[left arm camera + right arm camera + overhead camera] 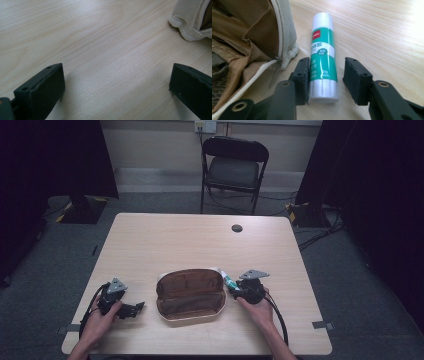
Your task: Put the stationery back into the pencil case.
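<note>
On the far left we hold the left gripper (131, 309) low over bare worktop (170, 237), its fingers (41, 91) spread wide with nothing between them; in its own view the pouch's cream corner sits off to the upper right, apart from the fingers. In the middle lies the open pencil case (190, 294), brown lining up, near the front edge. Just beside its right end, not quite touching the zipper hem, rests the glue stick (323, 58), lying flat. The right gripper (327, 75) straddles its lower half: the fingers are parted, the left pad at or against the tube, the right pad standing off with a gap. The stick's long axis runs straight away from us along the fingers. We judge that a plain close would take it. Open worktop lies to the right; the case crowds the left.
</note>
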`<state>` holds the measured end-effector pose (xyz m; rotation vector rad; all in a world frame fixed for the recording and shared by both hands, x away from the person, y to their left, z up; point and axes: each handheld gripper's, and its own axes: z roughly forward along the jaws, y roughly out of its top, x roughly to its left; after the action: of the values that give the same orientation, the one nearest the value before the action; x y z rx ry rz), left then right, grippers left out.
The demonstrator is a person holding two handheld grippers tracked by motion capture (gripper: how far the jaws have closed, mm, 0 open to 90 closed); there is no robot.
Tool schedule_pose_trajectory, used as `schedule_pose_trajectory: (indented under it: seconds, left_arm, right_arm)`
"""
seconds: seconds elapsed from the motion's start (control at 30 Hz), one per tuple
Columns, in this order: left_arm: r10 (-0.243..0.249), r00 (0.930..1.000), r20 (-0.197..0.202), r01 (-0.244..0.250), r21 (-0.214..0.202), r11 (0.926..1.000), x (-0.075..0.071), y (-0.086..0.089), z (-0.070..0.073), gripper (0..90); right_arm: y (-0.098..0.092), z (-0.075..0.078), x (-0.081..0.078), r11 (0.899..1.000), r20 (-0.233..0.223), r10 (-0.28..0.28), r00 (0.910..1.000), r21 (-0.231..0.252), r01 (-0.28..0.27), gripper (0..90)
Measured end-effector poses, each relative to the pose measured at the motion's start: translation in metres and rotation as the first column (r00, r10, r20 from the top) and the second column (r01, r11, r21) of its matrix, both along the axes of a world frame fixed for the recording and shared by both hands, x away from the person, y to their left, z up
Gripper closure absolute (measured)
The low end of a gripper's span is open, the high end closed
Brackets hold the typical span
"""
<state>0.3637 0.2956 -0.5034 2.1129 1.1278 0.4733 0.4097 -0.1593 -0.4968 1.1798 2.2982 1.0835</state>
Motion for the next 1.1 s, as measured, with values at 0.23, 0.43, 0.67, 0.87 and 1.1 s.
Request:
schedule_pose_trajectory:
  seconds: [0.23, 0.43, 0.67, 0.87, 1.1]
  left_arm:
    - [-0.001, 1.0, -0.002, 0.001, 0.003, 1.0, 0.001, 0.0, 0.0, 0.0]
    - [0.0, 1.0, -0.002, 0.0, 0.003, 1.0, 0.001, 0.0, 0.0, 0.0]
    - [0.001, 1.0, -0.004, -0.001, 0.0, 1.0, 0.001, 0.0, 0.0, 0.0]
    - [-0.001, 1.0, -0.002, 0.001, 0.006, 1.0, 0.002, 0.0, 0.0, 0.0]
    - [0.003, 1.0, -0.003, -0.003, -0.002, 1.0, 0.001, -0.001, 0.0, 0.0]
  right_arm:
    - [-0.001, 0.001, 0.001, 1.0, 0.007, -0.013, 0.9999, -0.023, 0.014, 65.5]
    - [-0.004, 0.001, -0.003, 0.999, -0.017, -0.034, 0.9993, 0.025, 0.034, 66.0]
    - [-0.012, 0.003, -0.006, 0.996, -0.053, -0.051, 0.9973, 0.064, 0.055, 66.1]
    - [-0.02, 0.009, -0.012, 0.994, -0.051, -0.068, 0.9964, 0.083, 0.072, 66.1]
    - [-0.023, 0.023, -0.023, 0.991, -0.018, -0.067, 0.9976, 0.112, 0.069, 66.1]
